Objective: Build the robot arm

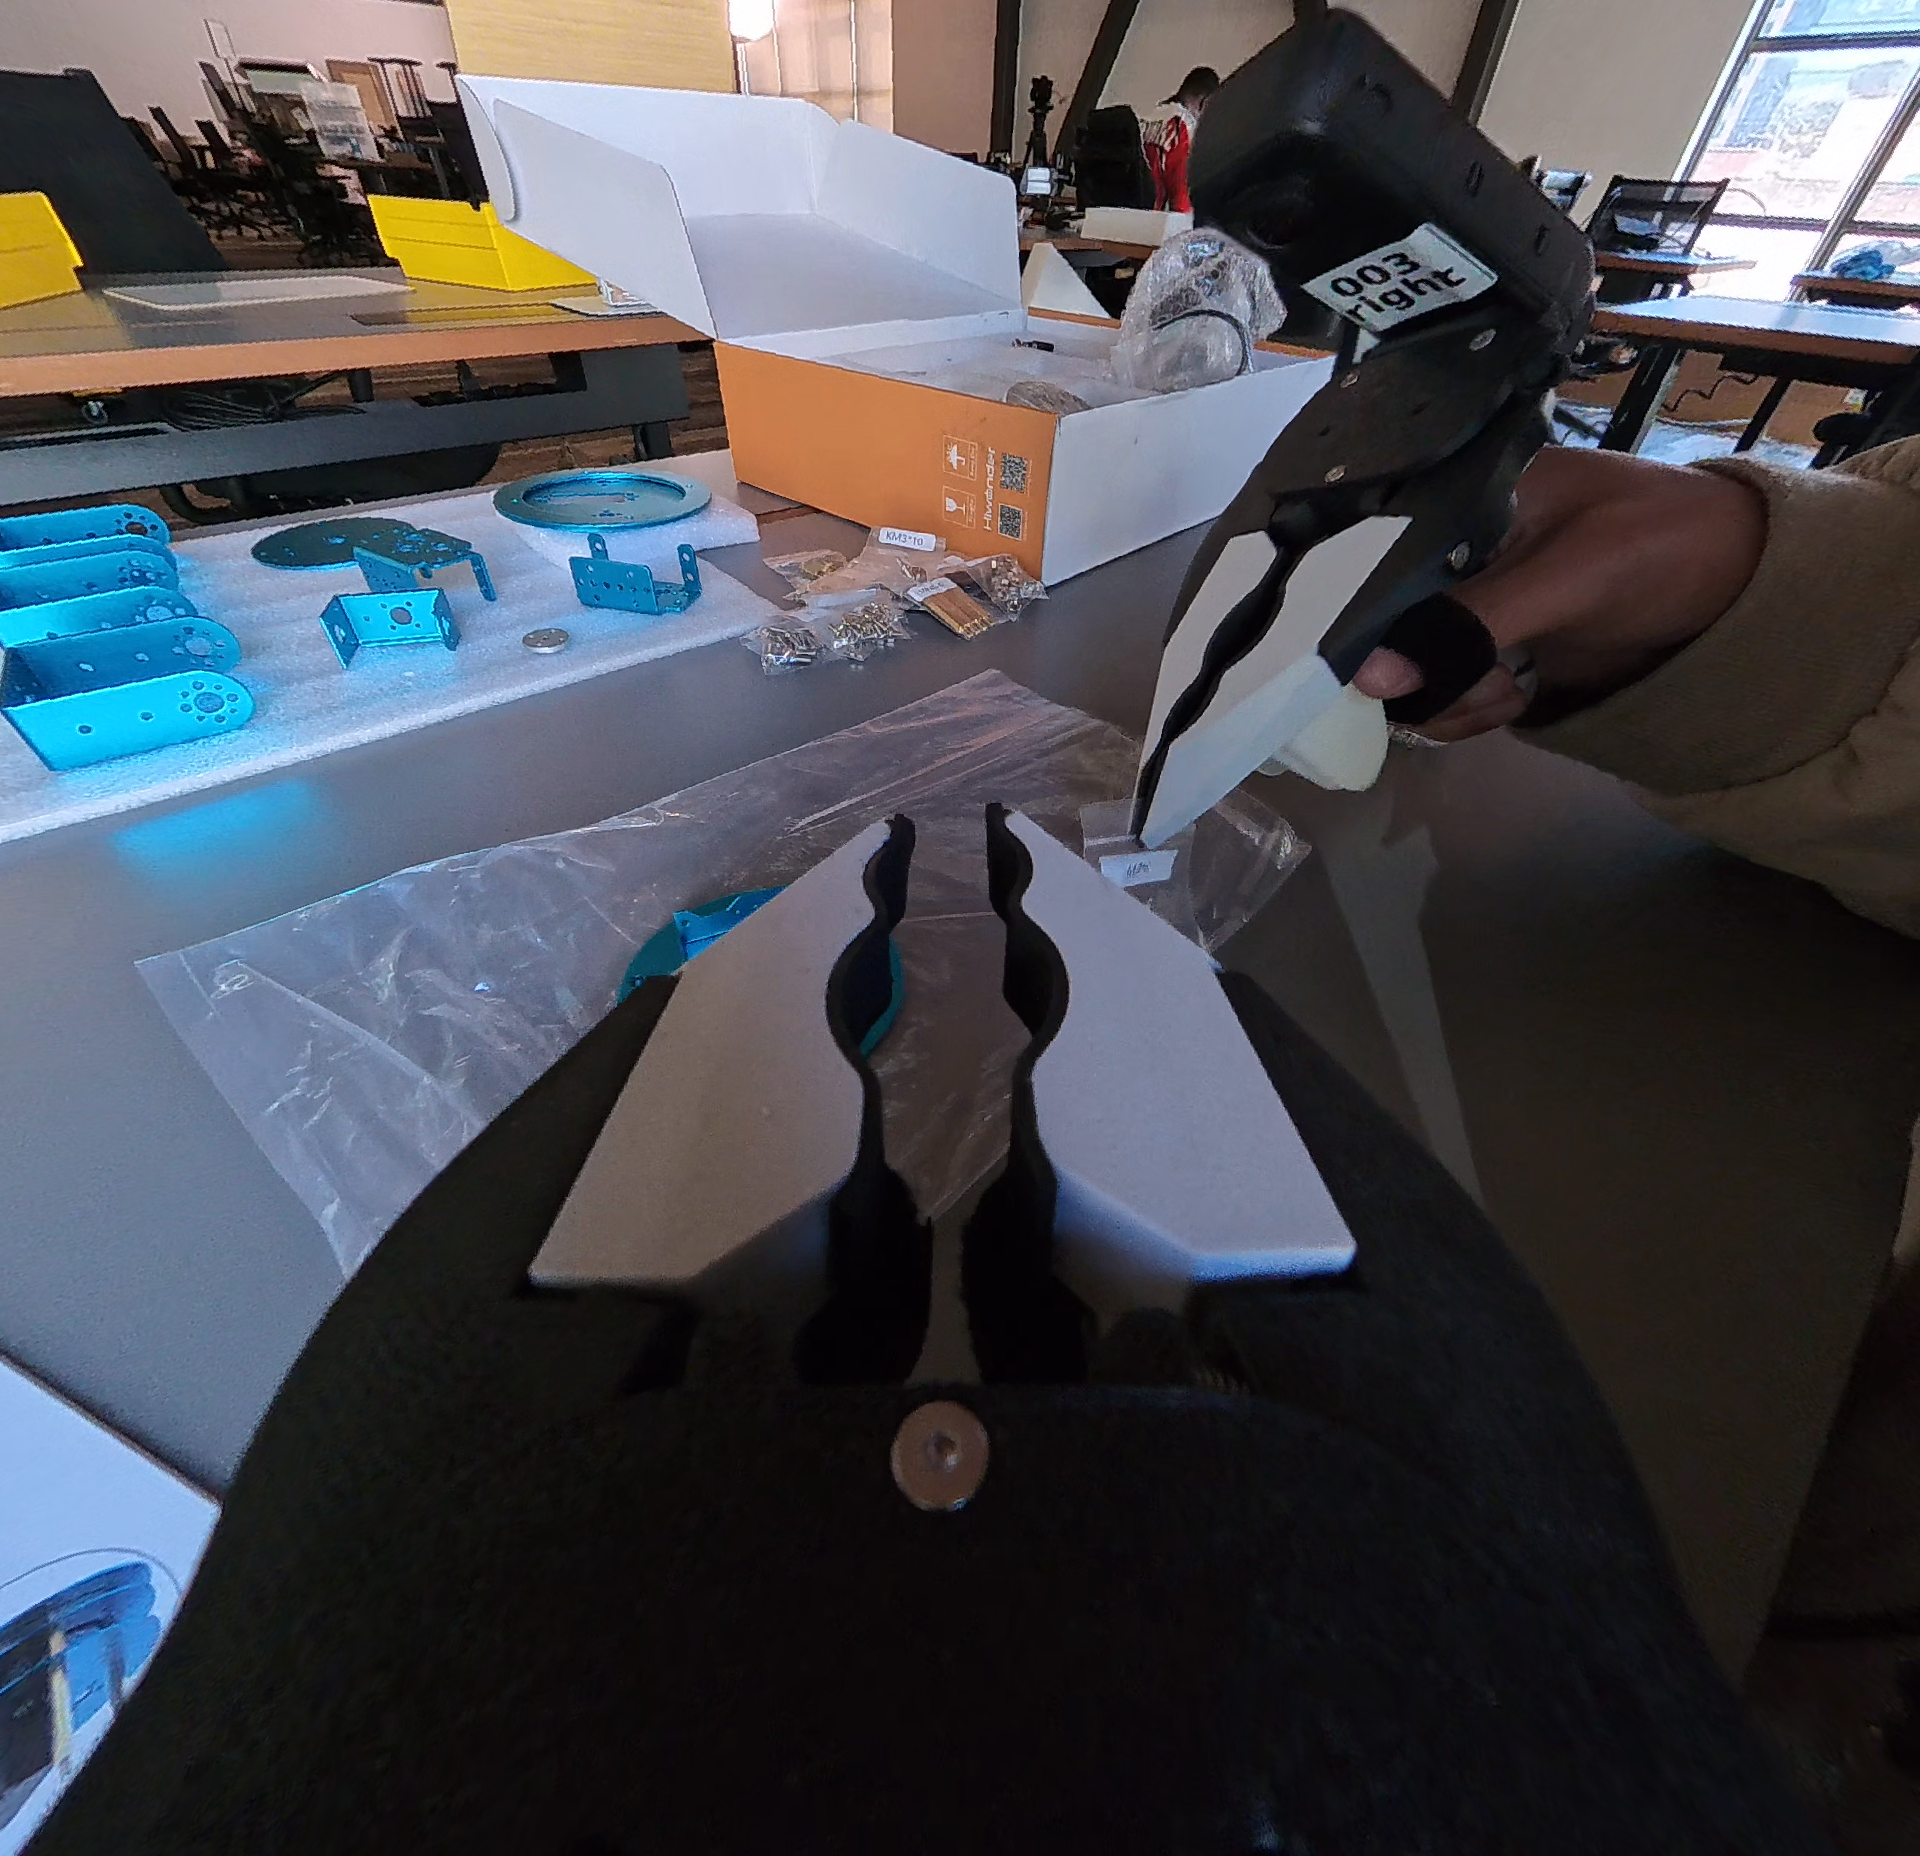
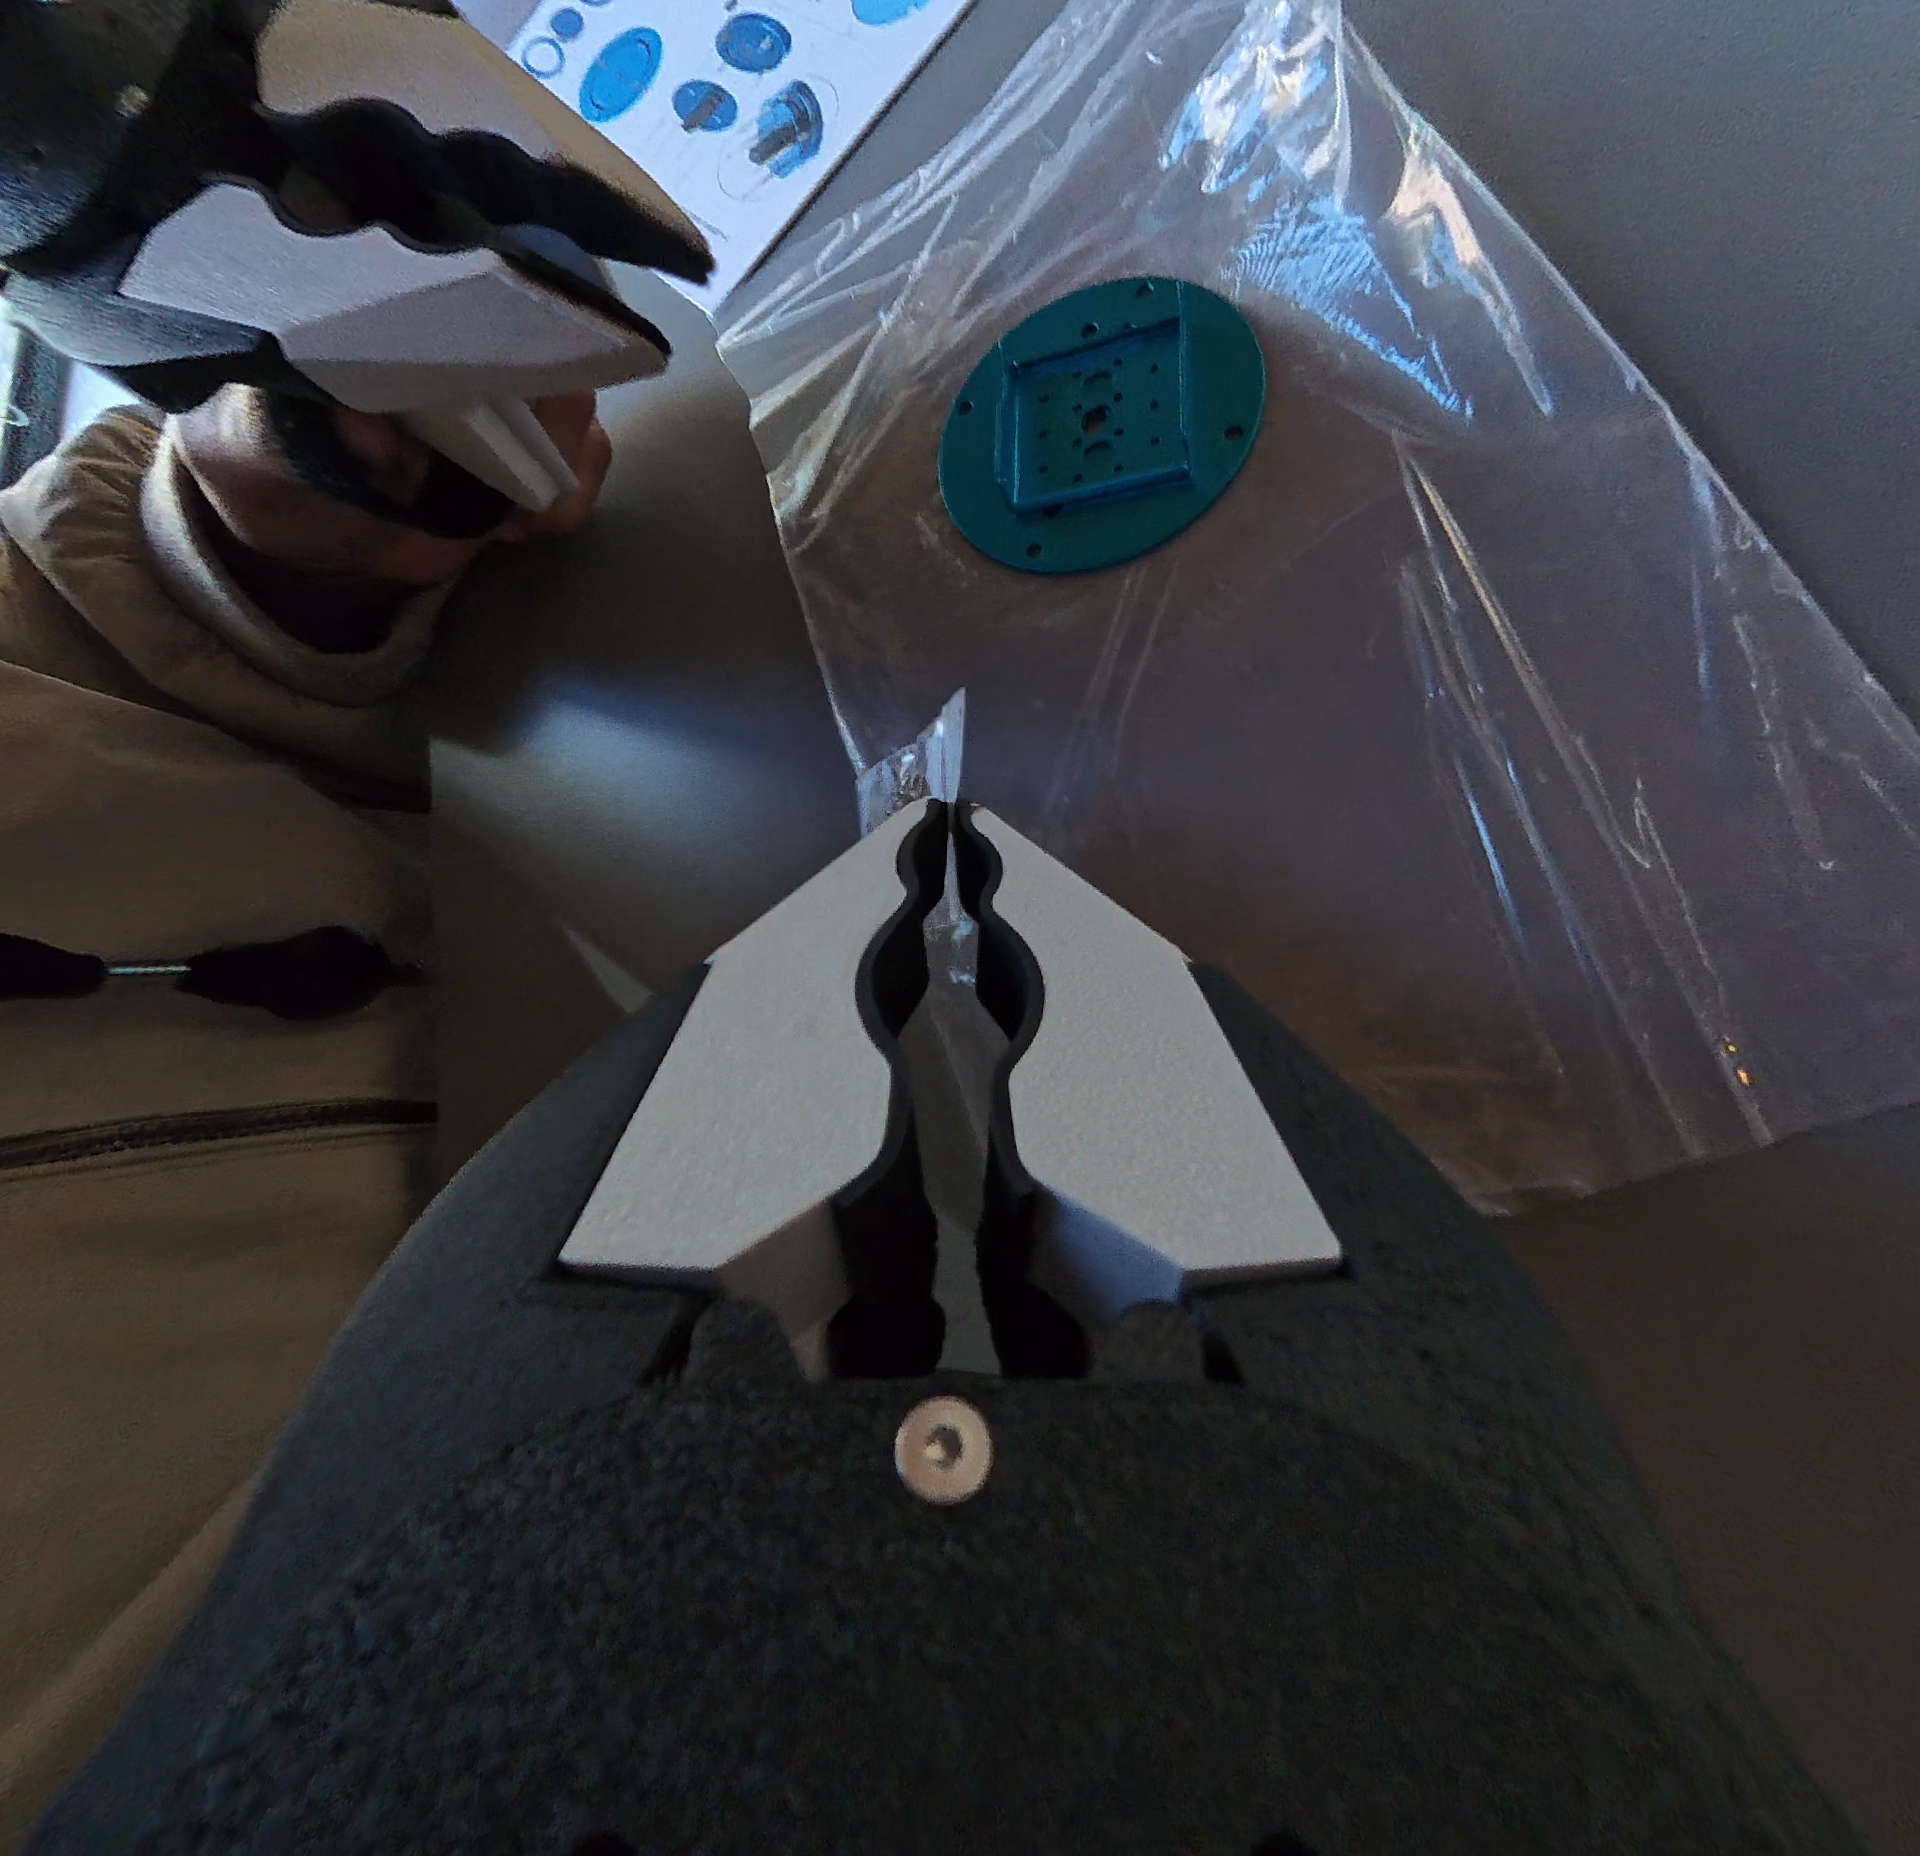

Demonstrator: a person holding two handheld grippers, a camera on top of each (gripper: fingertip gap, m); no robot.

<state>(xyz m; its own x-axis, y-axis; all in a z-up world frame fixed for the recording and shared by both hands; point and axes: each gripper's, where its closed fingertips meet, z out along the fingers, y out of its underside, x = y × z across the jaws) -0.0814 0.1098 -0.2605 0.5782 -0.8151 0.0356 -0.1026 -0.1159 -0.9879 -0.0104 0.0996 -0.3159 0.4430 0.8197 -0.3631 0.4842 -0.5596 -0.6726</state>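
Right gripper [image 2: 948, 814] first: its jaws are pressed together on the top edge of a small clear bag [image 2: 914, 767] with tiny hardware inside, the plastic pinched right at the tips. From the left wrist view that same small bag [image 1: 1164, 850] hangs at the tool's nose, touching the grey table [image 1: 312, 871].

Left gripper [image 1: 943, 830] now: jaws slightly spread, nothing between them, hovering low over the large clear plastic bag [image 1: 520, 975]. Under its fingers, just ahead, sits the teal round plate [image 2: 1101, 424] with its square bracket, lying on that big bag.

Beyond the tips, bags of screws [image 1: 894, 601], then blue brackets [image 1: 395, 611] on white foam [image 1: 312, 684], and farther back the open orange and white box [image 1: 894, 435].

The risk? That grip is thin. Slippery film held only at the tips could slide free, and a jerk could drag the big bag and shift the plate.
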